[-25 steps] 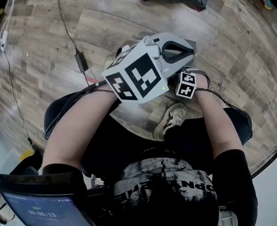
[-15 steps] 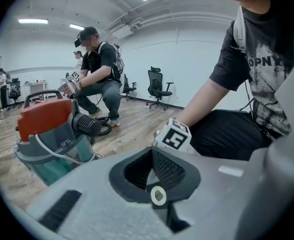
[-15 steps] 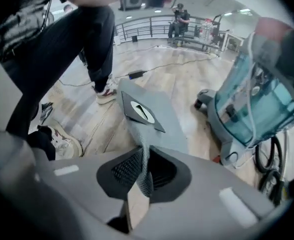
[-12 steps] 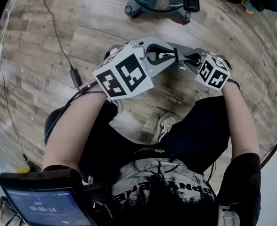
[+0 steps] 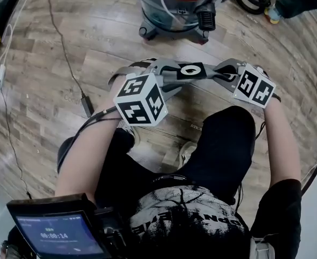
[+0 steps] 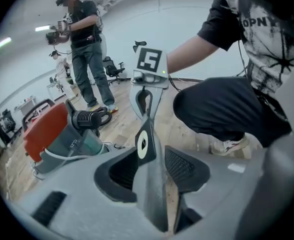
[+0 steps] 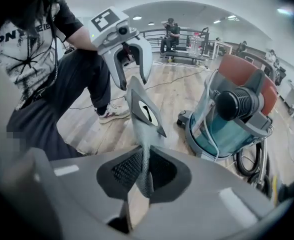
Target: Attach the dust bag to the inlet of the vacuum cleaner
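A grey dust bag (image 5: 191, 70) with a black collar and a white round hole hangs stretched between my two grippers above the floor. My right gripper (image 5: 223, 72) is shut on one end of its fabric (image 7: 144, 111). My left gripper (image 5: 166, 74) has just been opening; the bag (image 6: 144, 144) still runs edge-on between its jaws, and floor shows between it and one pad. The vacuum cleaner (image 5: 174, 4) stands beyond, teal drum with an orange lid, its black ribbed inlet (image 5: 205, 19) facing me. Each gripper view shows the other gripper: the right (image 6: 147, 115), the left (image 7: 132, 79).
A black cable (image 5: 67, 53) with a power brick (image 5: 87, 106) lies on the wooden floor at left. My knees and a shoe (image 5: 188, 150) are below the grippers. A screen (image 5: 56, 233) sits bottom left. Another person (image 6: 87, 49) stands behind the vacuum (image 6: 62, 139).
The right gripper rose and swung out to the right, drawing the bag out between the grippers. The left jaws opened. The view tilted up, bringing the vacuum cleaner into sight.
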`<state>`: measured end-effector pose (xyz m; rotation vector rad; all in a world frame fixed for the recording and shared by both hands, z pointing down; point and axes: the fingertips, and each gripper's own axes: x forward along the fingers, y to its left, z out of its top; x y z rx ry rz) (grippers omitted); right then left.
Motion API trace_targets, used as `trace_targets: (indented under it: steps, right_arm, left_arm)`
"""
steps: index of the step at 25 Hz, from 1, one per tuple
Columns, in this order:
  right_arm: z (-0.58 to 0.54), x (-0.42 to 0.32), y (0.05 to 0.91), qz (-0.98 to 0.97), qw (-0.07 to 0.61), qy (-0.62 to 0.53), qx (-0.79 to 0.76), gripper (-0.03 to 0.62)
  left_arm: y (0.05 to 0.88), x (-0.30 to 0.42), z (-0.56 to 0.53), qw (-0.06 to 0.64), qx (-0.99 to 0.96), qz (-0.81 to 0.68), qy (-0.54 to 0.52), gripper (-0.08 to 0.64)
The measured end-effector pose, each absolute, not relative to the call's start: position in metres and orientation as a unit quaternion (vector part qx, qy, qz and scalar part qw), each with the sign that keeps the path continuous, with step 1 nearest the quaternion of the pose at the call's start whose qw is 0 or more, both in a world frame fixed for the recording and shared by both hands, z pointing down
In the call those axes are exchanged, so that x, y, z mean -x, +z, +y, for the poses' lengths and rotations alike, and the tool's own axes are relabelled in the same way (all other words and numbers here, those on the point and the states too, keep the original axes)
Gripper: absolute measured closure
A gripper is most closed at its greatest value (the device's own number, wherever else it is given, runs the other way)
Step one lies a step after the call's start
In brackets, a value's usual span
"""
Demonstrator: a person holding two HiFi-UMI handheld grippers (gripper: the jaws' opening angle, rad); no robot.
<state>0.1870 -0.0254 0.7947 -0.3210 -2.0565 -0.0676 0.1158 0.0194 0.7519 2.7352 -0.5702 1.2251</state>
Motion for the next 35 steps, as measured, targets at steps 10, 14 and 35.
trace_targets:
  steps: [10,14,35]
  right_arm:
    - [-0.027,-0.186,0.765,-0.867,0.48,0.008,0.133,0.561]
    - [-0.026,-0.186,0.761,-0.867,0.48,0.01,0.131,0.56]
    - [-0.026,-0.141,0.731,-0.871,0.467,-0.139,0.069,0.33]
  left_arm:
    - [0.752,-0.107,0.002,-0.057,-0.863,-0.207,0.457,0.489]
    - [0.748,-0.107,0.0,-0.066,-0.862,-0.211,0.457,0.525]
    - [0.739,-0.094,-0.024,0.023,-0.871,-0.25,0.422,0.538]
